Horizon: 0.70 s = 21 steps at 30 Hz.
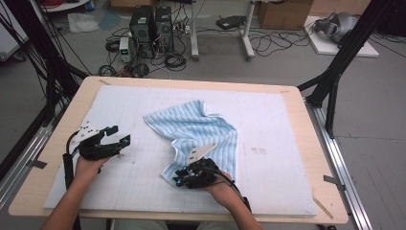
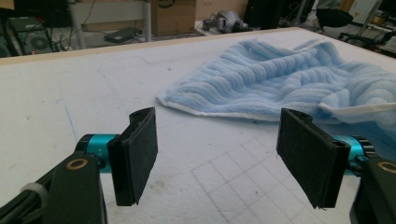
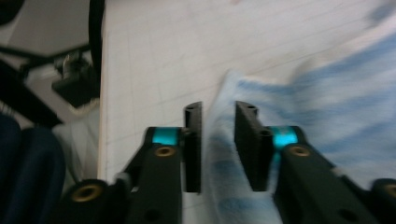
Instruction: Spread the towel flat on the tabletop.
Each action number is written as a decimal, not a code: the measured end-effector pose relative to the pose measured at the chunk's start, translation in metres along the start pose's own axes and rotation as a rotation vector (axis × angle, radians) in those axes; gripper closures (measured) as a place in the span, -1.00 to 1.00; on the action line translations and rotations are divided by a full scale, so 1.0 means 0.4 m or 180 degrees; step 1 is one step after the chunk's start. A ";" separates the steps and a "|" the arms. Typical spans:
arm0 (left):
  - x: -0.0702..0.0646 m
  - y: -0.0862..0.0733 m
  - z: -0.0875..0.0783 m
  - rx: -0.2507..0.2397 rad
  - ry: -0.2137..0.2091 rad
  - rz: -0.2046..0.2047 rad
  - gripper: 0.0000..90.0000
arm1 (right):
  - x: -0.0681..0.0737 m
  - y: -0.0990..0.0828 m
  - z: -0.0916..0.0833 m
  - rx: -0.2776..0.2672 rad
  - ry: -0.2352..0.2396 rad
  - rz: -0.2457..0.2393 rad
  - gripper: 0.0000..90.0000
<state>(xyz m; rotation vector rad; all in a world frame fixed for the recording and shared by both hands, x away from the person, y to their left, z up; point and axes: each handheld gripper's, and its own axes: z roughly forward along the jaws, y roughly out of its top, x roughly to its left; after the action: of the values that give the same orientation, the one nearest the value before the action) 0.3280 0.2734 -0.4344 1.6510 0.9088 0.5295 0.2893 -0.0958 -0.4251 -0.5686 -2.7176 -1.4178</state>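
Note:
A light blue striped towel [image 1: 196, 129] lies rumpled on the white gridded mat [image 1: 273, 120], partly folded over itself. My right gripper [image 1: 178, 181] is at the towel's near left corner. In the right gripper view its jaws [image 3: 218, 140] stand a little apart, with the towel's edge [image 3: 327, 93] loose between the pads. My left gripper [image 1: 119, 134] hovers over the mat's left side, well short of the towel. Its jaws [image 2: 217, 154] are open wide with nothing between them, and the towel [image 2: 280, 79] lies ahead of them.
The mat covers a wooden table [image 1: 306, 143] with a rim showing all round. Black frame posts [image 1: 335, 72] stand at both back corners. Computer boxes [image 1: 151, 26] and cables sit on the floor beyond the table.

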 end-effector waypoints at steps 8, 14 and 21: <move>-0.072 0.016 0.061 0.0104 -0.0442 -0.0082 -0.28 | -0.109 -0.080 -0.208 -0.0534 -0.1394 0.0774 0.19; -0.112 0.029 0.136 0.0155 -0.0431 -0.0210 -0.41 | -0.160 -0.171 -0.261 -0.0249 -0.1902 0.1163 0.14; -0.152 0.023 0.232 0.0422 -0.0508 -0.0283 -0.44 | -0.173 -0.199 -0.271 -0.0128 -0.2057 0.1229 0.00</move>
<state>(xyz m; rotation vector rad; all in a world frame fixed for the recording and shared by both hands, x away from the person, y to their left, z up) 0.3631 0.1683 -0.4441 1.7362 0.9100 0.2774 0.3120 -0.2450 -0.4374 -1.7030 -2.7496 -1.3557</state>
